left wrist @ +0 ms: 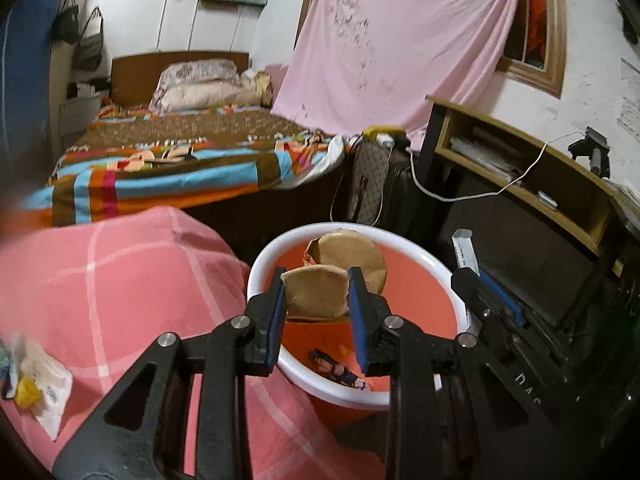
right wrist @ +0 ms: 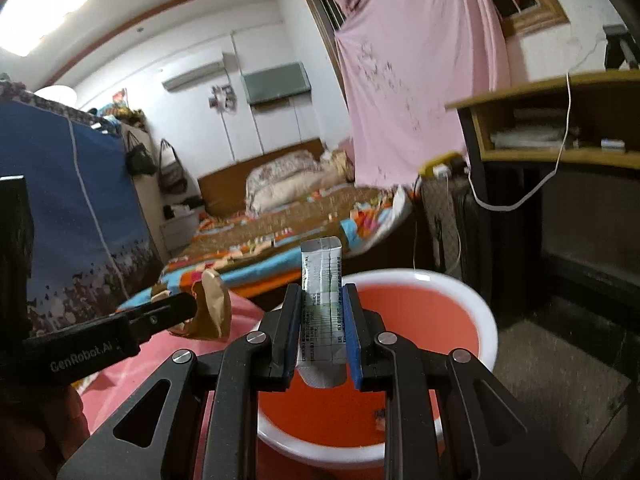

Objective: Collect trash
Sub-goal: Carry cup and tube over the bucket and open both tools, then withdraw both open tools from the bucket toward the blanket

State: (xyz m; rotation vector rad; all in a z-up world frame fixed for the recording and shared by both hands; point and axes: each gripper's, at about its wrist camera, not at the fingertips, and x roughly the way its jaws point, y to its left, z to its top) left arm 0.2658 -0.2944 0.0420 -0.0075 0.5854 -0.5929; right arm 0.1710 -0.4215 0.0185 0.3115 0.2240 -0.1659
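My left gripper (left wrist: pixel 317 280) is shut on a crumpled brown paper piece (left wrist: pixel 316 294) and holds it over the orange bin with a white rim (left wrist: pixel 412 246). The bin also shows in the right wrist view (right wrist: pixel 486 312). My right gripper (right wrist: pixel 322 292) is shut on a white and green sachet (right wrist: pixel 322 308) above the bin. The right gripper also shows in the left wrist view (left wrist: pixel 486 298) at the bin's right edge, with the sachet (left wrist: pixel 464 248). The left gripper with the brown paper (right wrist: pixel 212 306) shows at the left in the right wrist view. A printed wrapper (left wrist: pixel 338 370) lies inside the bin.
A pink checked cloth (left wrist: pixel 120 280) covers the surface left of the bin, with white wrappers and a yellow scrap (left wrist: pixel 36 384) on it. A bed (left wrist: pixel 180 160) is behind. A dark desk with a shelf (left wrist: pixel 520 168) and a white cable (left wrist: pixel 480 192) stand at the right.
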